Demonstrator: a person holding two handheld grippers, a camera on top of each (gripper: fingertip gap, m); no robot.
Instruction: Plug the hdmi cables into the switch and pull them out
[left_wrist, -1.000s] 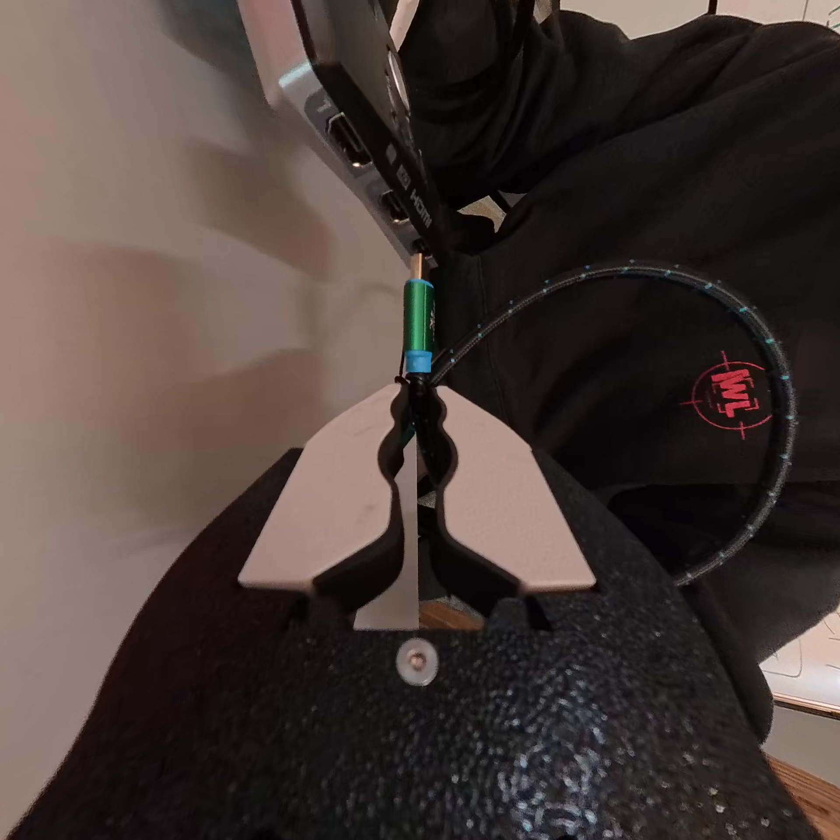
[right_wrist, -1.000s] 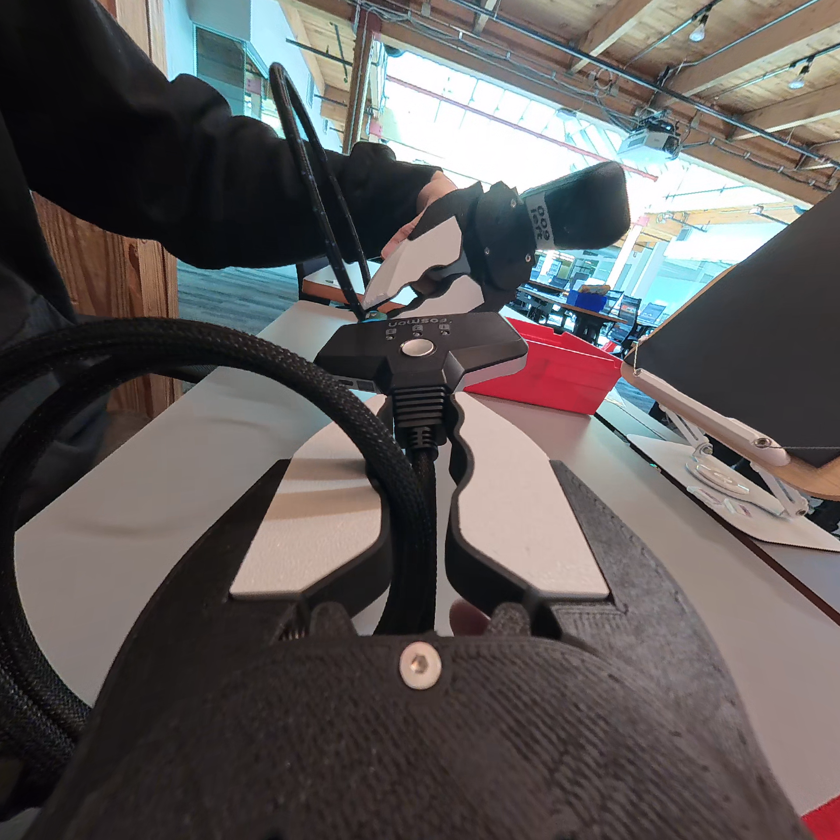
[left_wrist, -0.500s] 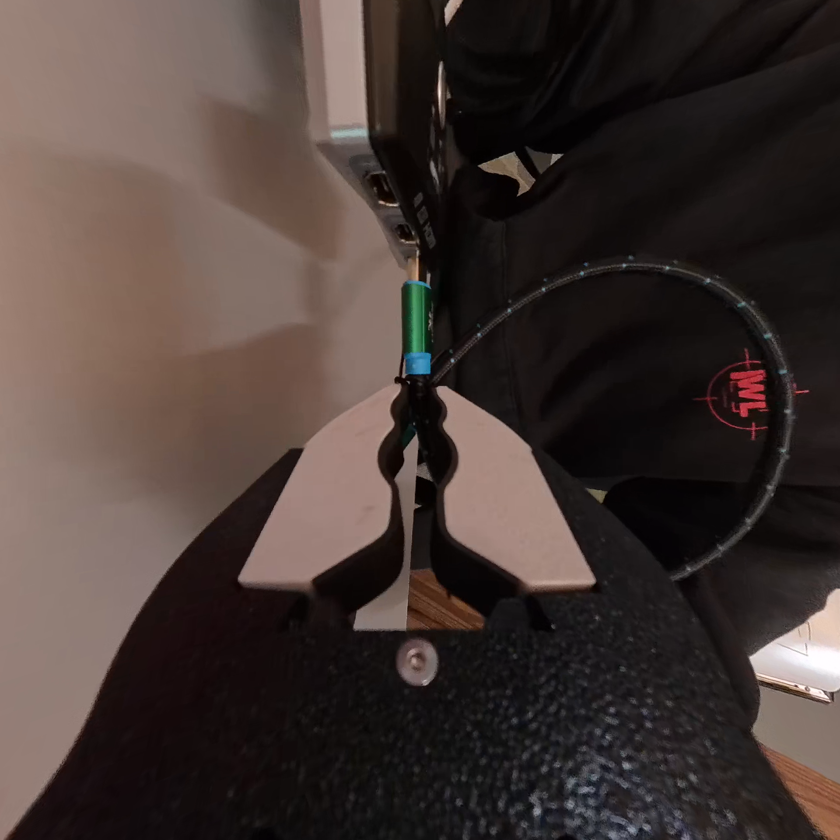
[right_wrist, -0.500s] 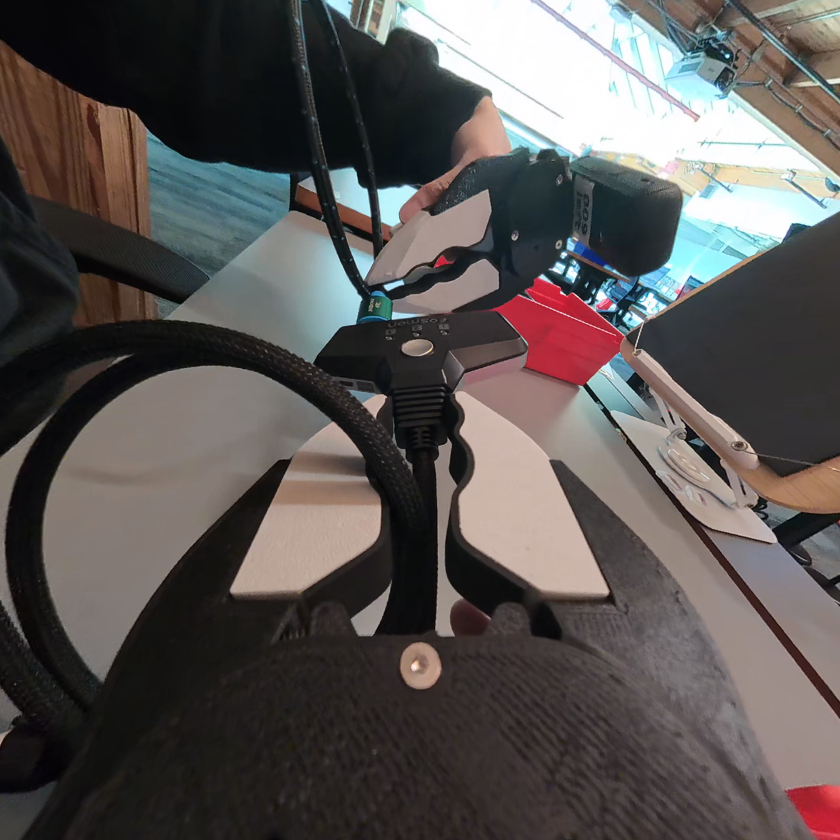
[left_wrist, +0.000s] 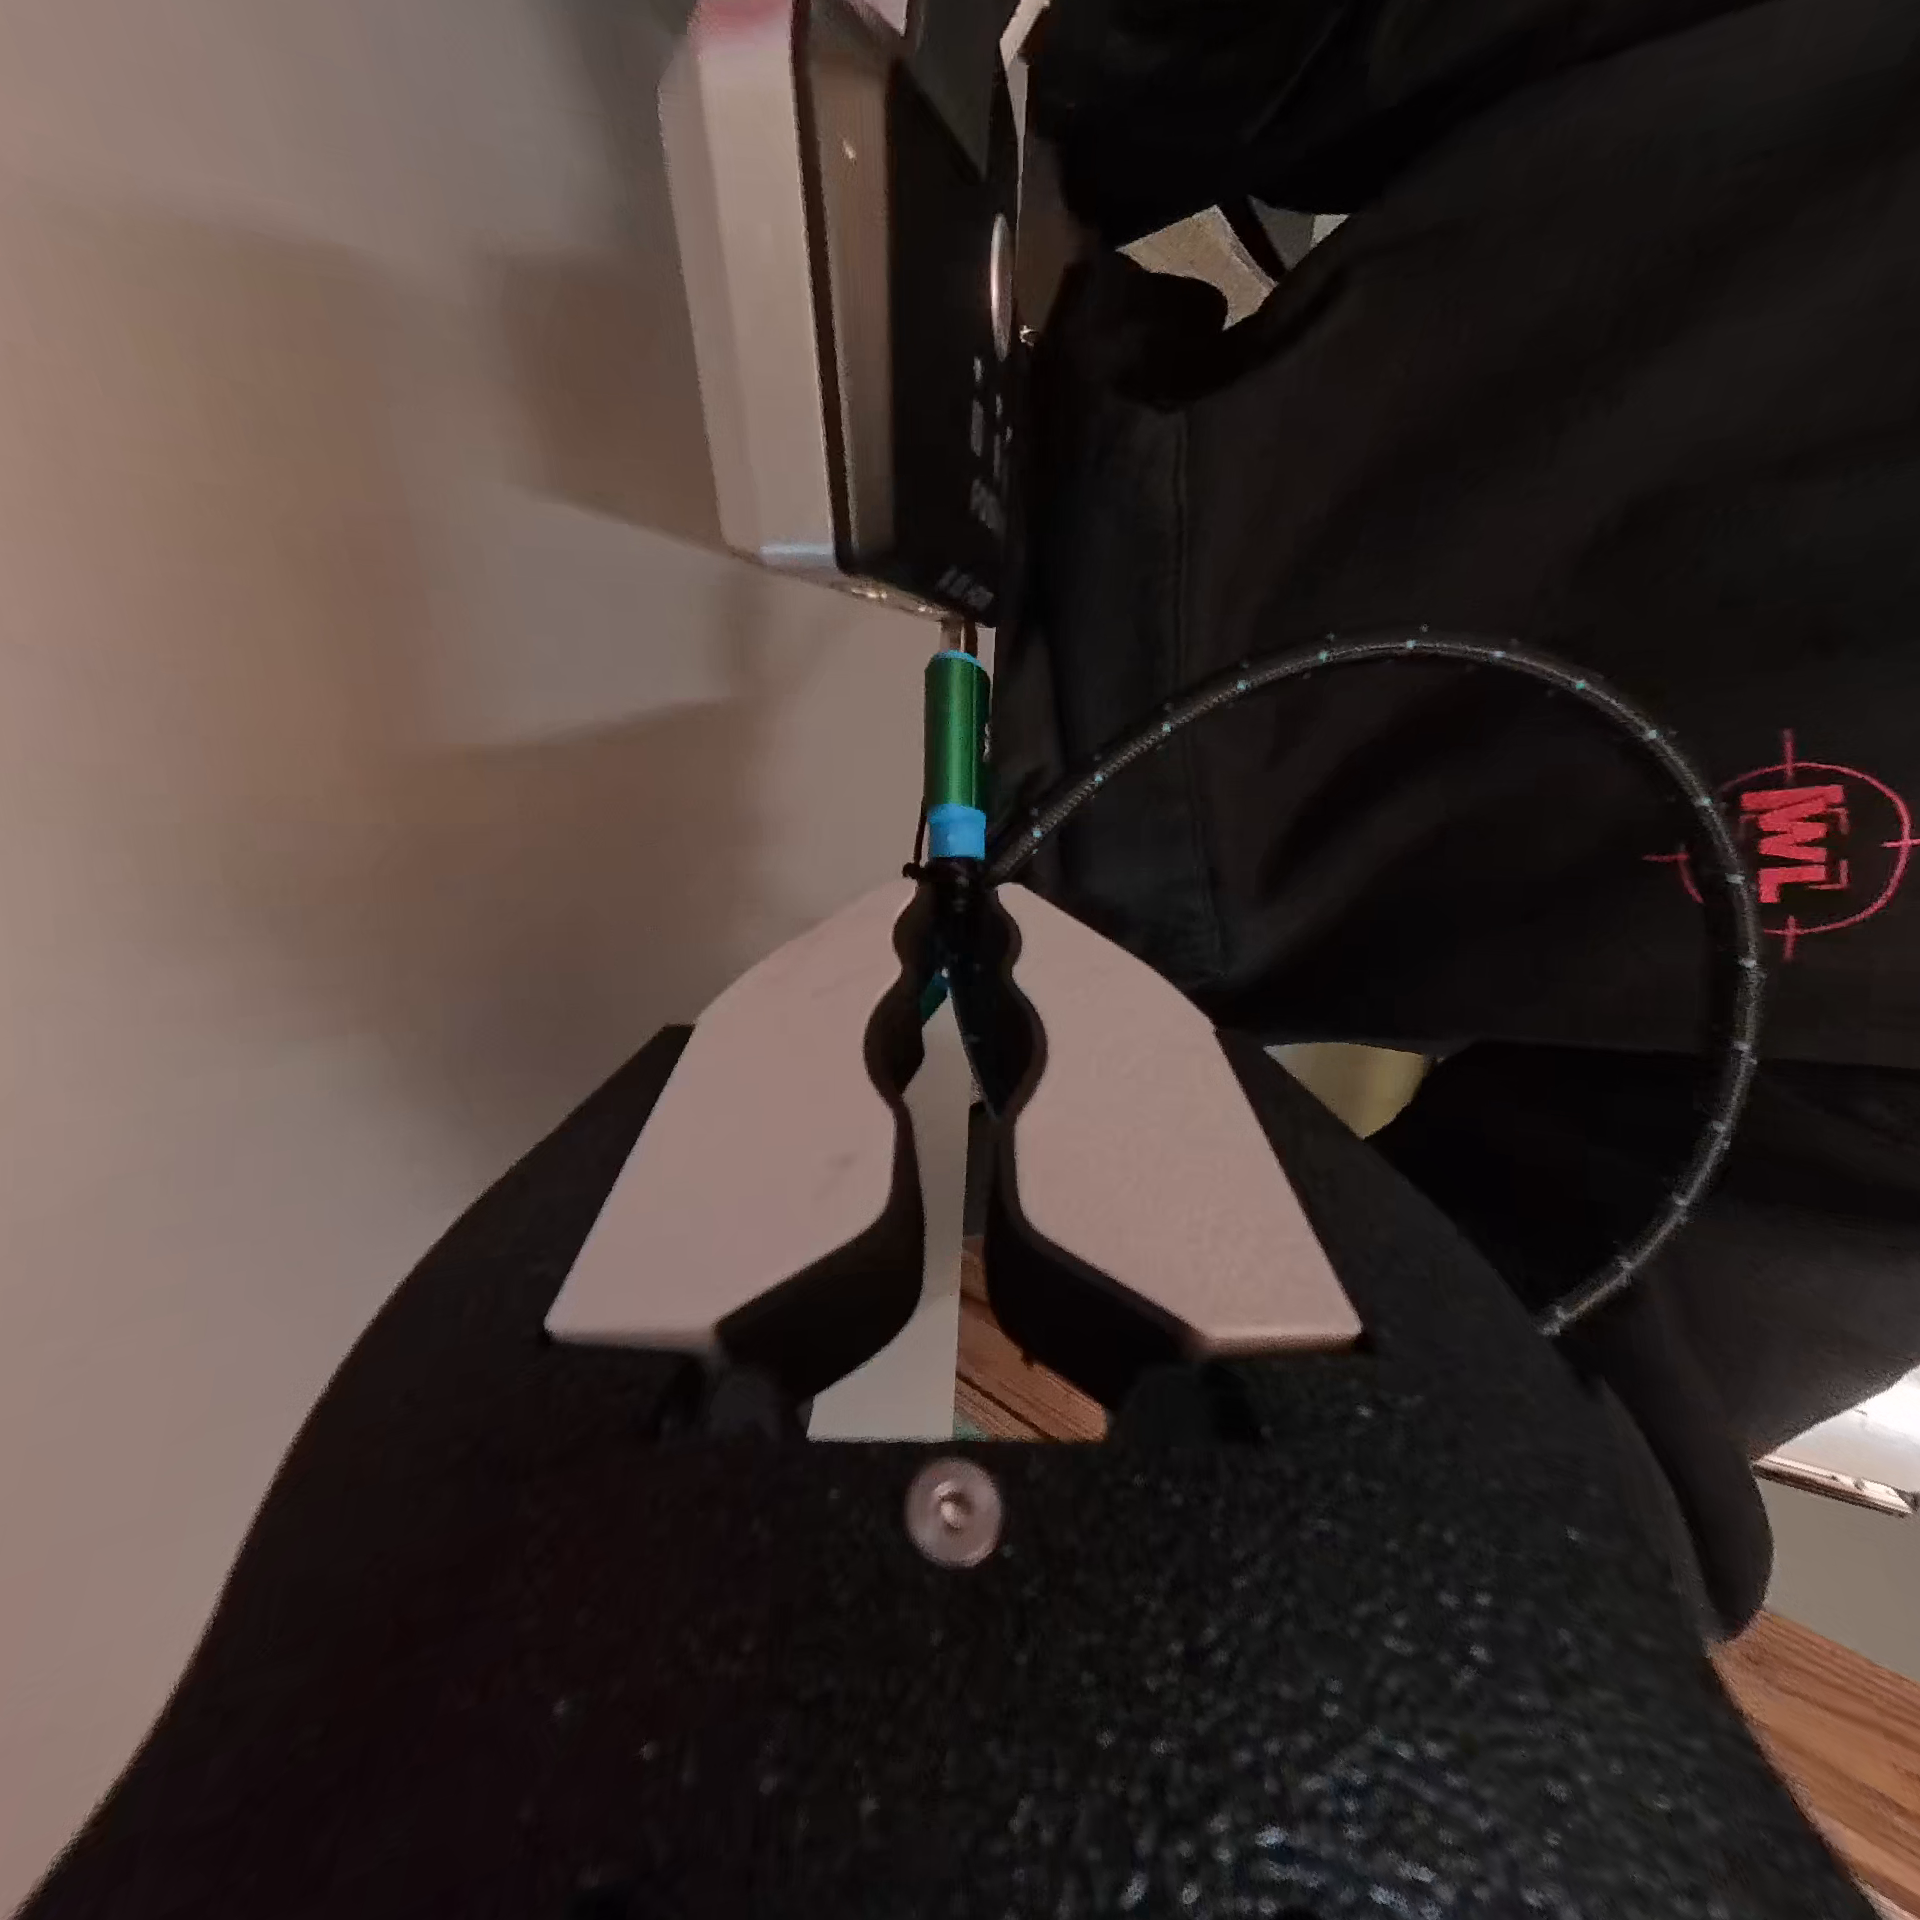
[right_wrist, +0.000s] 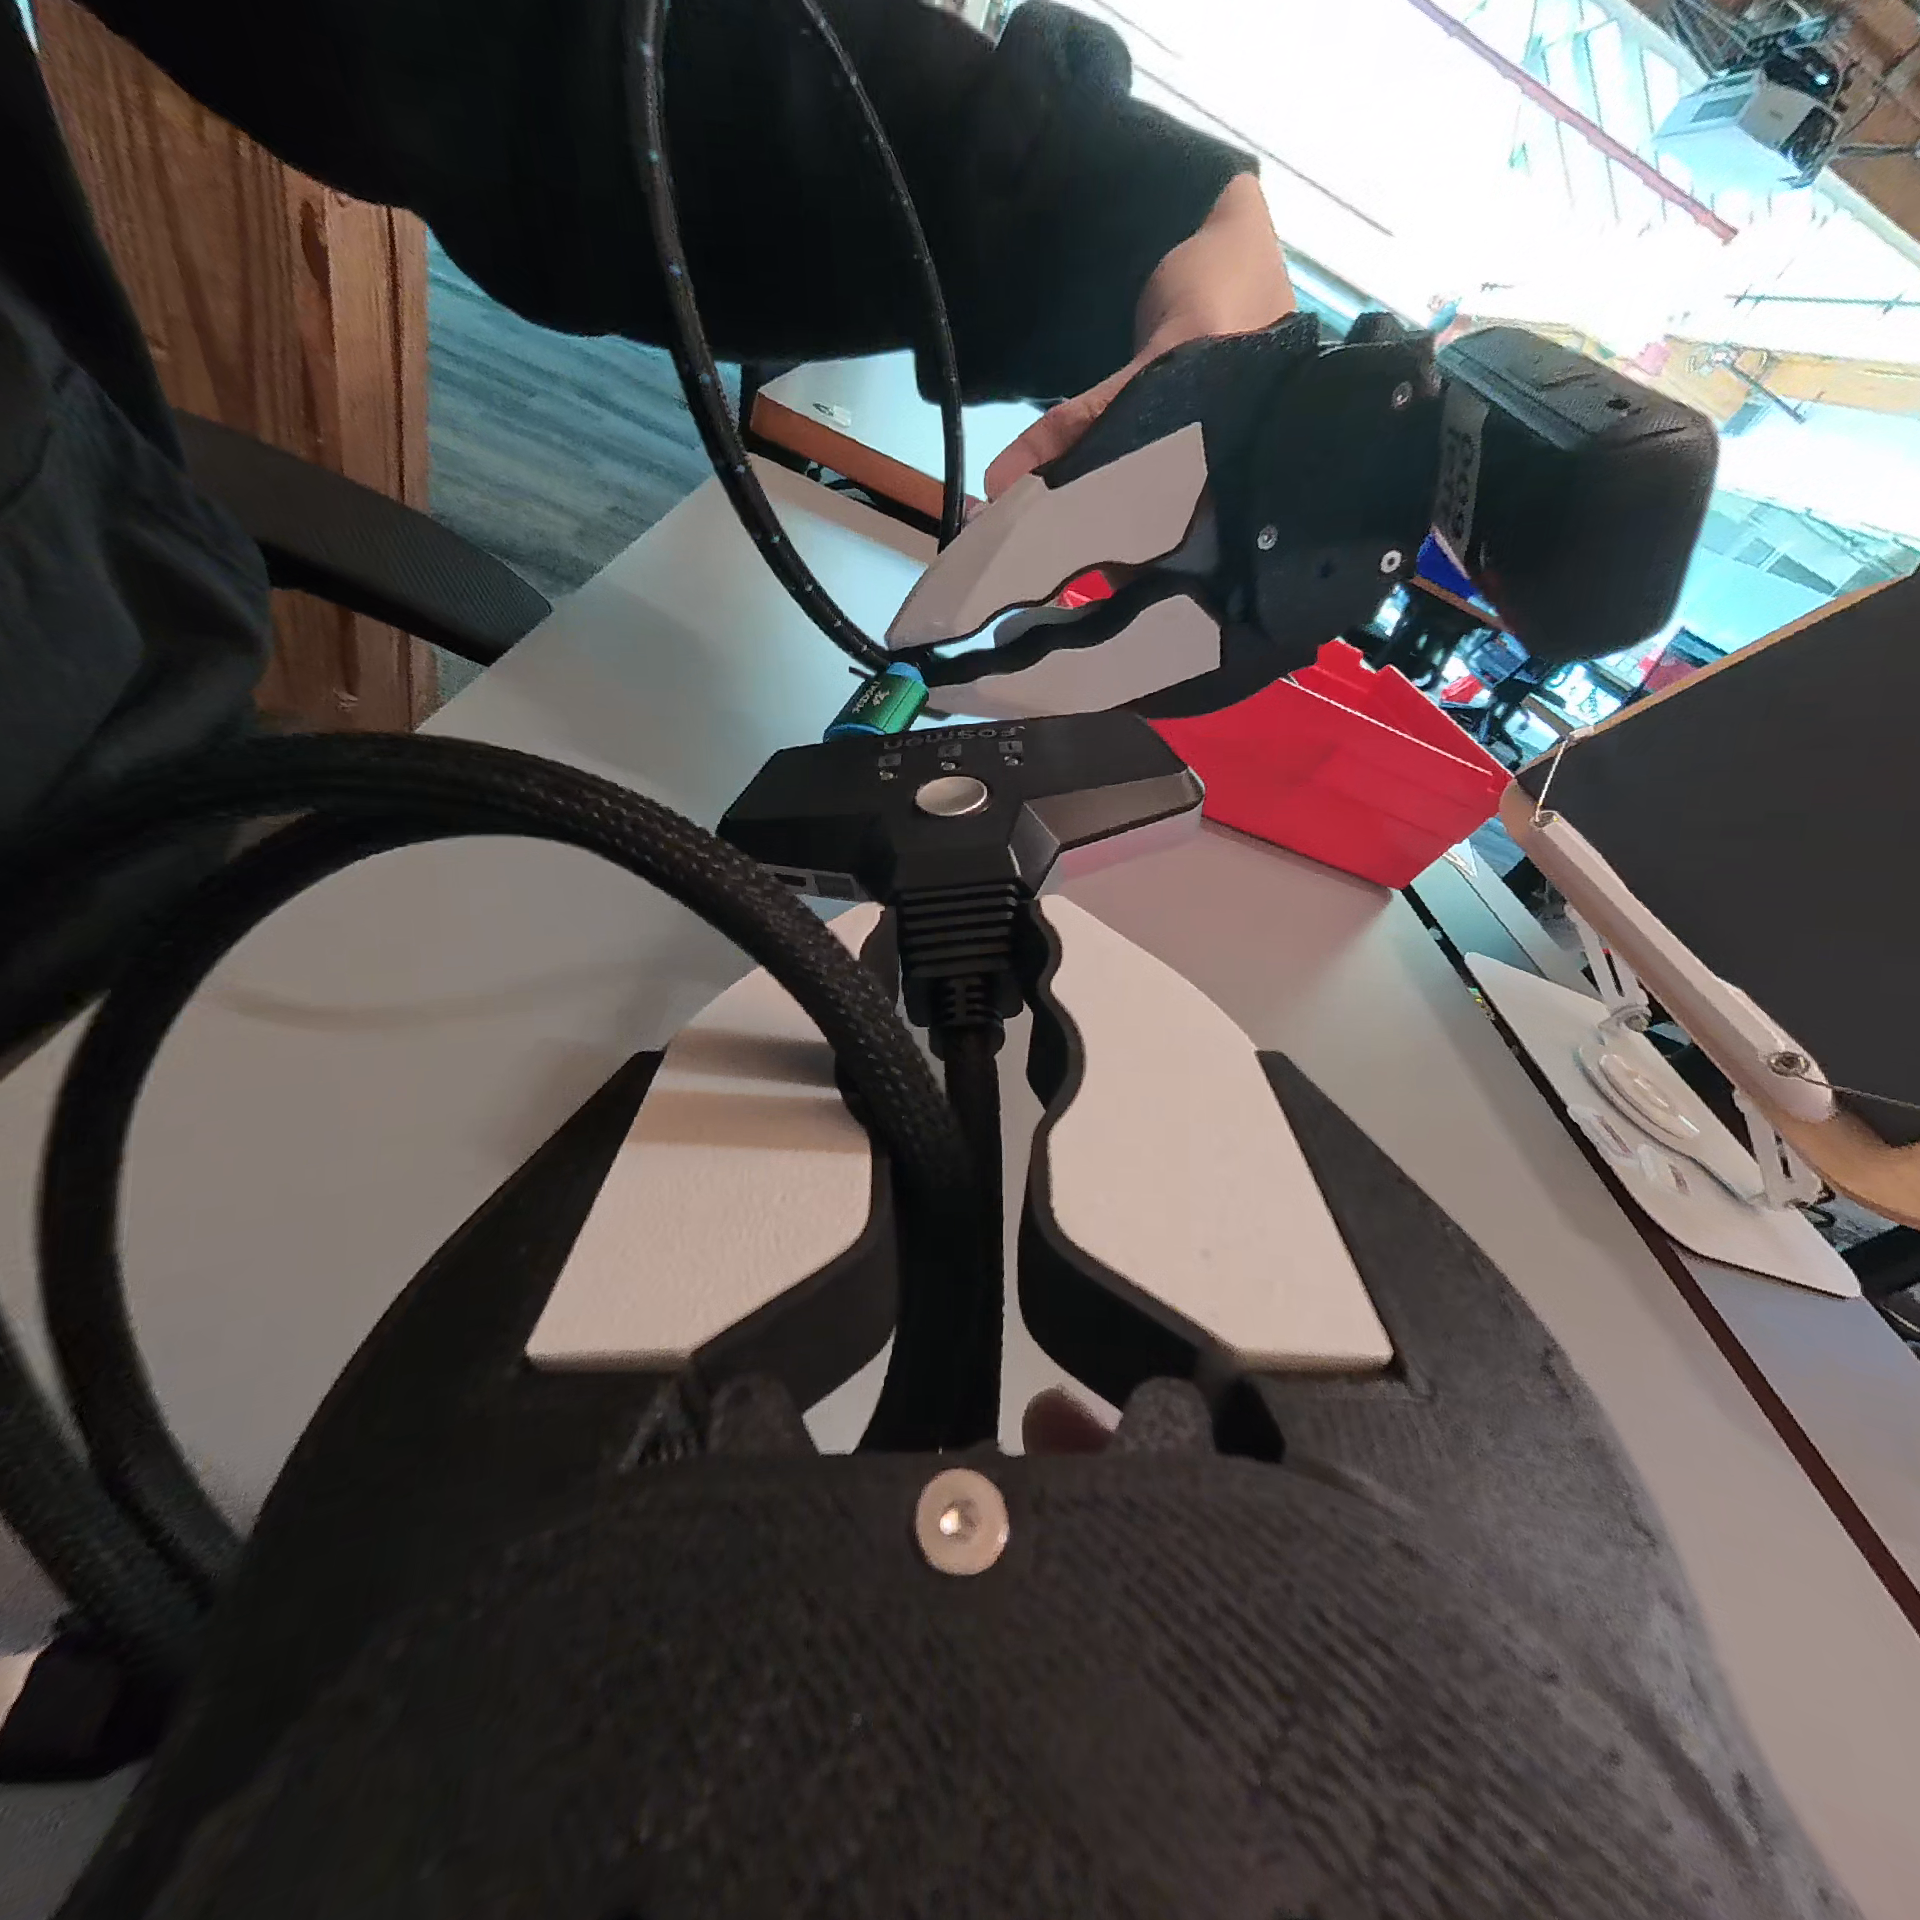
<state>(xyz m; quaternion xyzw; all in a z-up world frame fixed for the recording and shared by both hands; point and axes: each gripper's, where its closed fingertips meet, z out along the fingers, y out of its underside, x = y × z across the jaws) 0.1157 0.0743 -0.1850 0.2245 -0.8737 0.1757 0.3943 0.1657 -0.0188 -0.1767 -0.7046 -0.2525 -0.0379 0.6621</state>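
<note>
1. While we hold a gripper in each hand, our left gripper (left_wrist: 956, 904) is pinched tight on the thin braided cable (left_wrist: 1725, 935) just behind its green plug (left_wrist: 954, 743); the fingers (left_wrist: 790, 1122) meet at the tips with only the cable between them.
2. In the left wrist view the plug points to 12 o'clock, and its bare metal tip touches the lower edge of the switch (left_wrist: 914, 312). We cannot tell how far the tip sits in a port.
3. The thin cable leaves the fingertips toward 2 o'clock, arcs round in front of our black jacket (left_wrist: 1455, 520), and drops out of sight near 4 o'clock.
4. Our right gripper (right_wrist: 961, 997) is clamped around the ribbed black strain relief (right_wrist: 956, 925) at the near end of the switch (right_wrist: 956, 774), whose thick braided cable (right_wrist: 436, 790) runs back between the fingers and loops out to 9 o'clock.
5. In the right wrist view the switch is held above the white table (right_wrist: 644, 623), with its round button facing up.
6. At 1 o'clock from the switch we see the left gripper (right_wrist: 914, 649) coming in at a slant, its green plug (right_wrist: 883, 707) touching the far left corner of the switch.
7. A red bin (right_wrist: 1340, 769) sits on the table beyond the switch, toward 2 o'clock.
</note>
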